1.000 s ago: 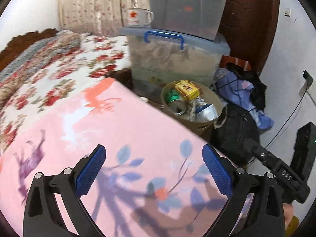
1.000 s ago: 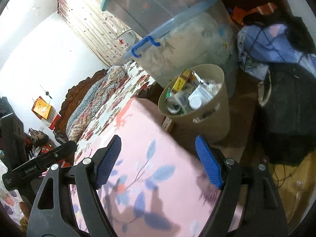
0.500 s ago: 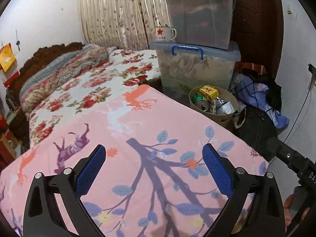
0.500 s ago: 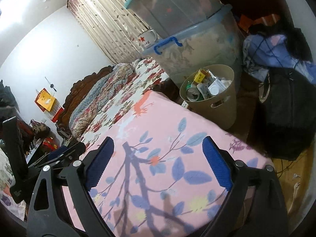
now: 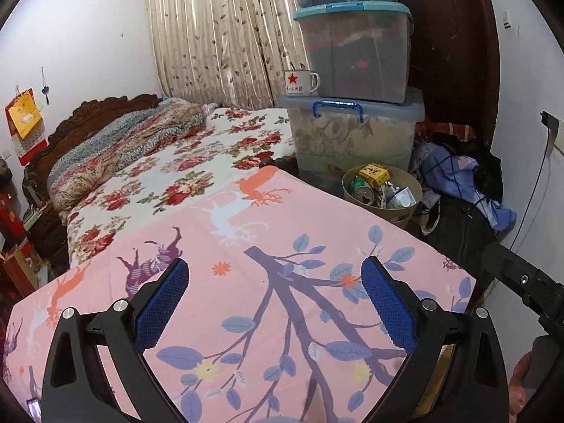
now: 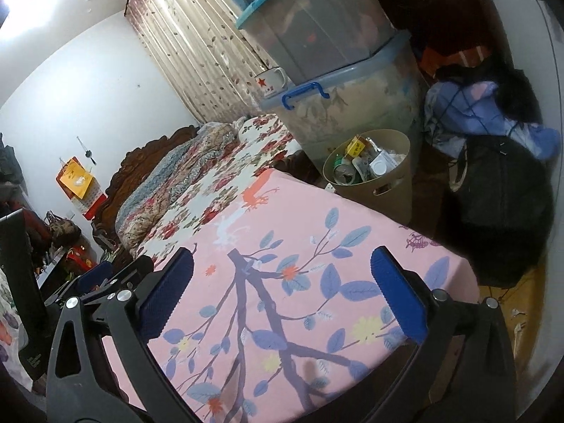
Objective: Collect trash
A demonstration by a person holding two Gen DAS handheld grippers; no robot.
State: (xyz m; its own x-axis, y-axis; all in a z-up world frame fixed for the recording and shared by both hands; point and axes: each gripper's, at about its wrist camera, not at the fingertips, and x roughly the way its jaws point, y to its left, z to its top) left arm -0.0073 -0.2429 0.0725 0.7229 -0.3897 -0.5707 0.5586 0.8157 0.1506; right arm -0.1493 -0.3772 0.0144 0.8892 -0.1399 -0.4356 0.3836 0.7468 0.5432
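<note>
A tan waste bin (image 5: 405,214) stands on the floor past the far corner of the pink cloth (image 5: 268,282); it shows in the right wrist view too (image 6: 391,190). It holds a yellow box (image 5: 374,173), a green can (image 5: 361,192) and other trash. My left gripper (image 5: 276,301) is open and empty above the pink cloth, well short of the bin. My right gripper (image 6: 287,290) is open and empty above the same cloth. No trash lies on the cloth.
Stacked clear storage boxes (image 5: 352,130) with a white star mug (image 5: 299,83) stand behind the bin. A floral bed (image 5: 169,162) lies to the left. Clothes and a black bag (image 5: 465,190) lie on the floor at right. A curtain (image 5: 218,35) hangs behind.
Both grippers have pulled back and up from the bin, which now looks smaller and farther. More of the pink cloth and the bed shows. Both stay open.
</note>
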